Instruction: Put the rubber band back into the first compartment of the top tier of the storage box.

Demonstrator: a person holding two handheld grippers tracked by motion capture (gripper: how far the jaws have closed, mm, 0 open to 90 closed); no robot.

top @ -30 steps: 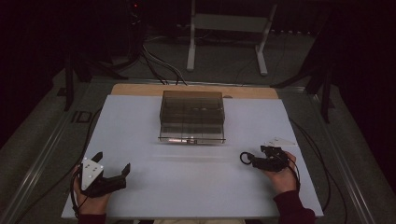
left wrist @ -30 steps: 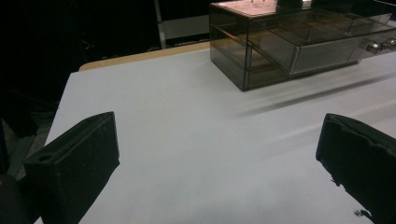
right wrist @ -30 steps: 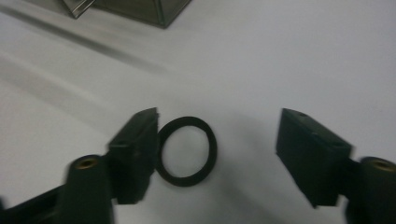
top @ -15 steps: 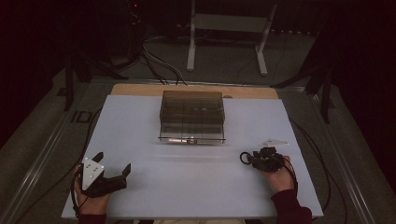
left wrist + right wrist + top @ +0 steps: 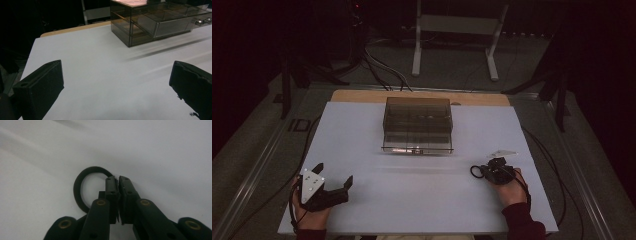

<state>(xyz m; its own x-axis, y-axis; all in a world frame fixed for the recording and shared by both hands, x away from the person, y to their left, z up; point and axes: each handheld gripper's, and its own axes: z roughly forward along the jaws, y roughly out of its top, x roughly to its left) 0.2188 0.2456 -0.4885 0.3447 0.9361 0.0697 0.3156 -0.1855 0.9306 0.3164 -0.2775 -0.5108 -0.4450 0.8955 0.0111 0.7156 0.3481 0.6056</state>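
My right gripper rests low over the white table at the front right, shut on a black rubber ring. In the right gripper view the jaws of the right gripper pinch the ring at its right side, and the loop lies to their left on the table. At the front left, my left gripper is held open with nothing between its jaws. Bare table shows between the wide-apart jaws of the left gripper.
A smoky see-through drawer box stands at the middle back of the table, its drawer front facing me; it also appears at the upper right as the drawer box. Cables trail off both table sides. Dark floor and a white stand lie beyond.
My right gripper has shifted slightly left and toward me with the ring in it. The left gripper has stayed where it was.
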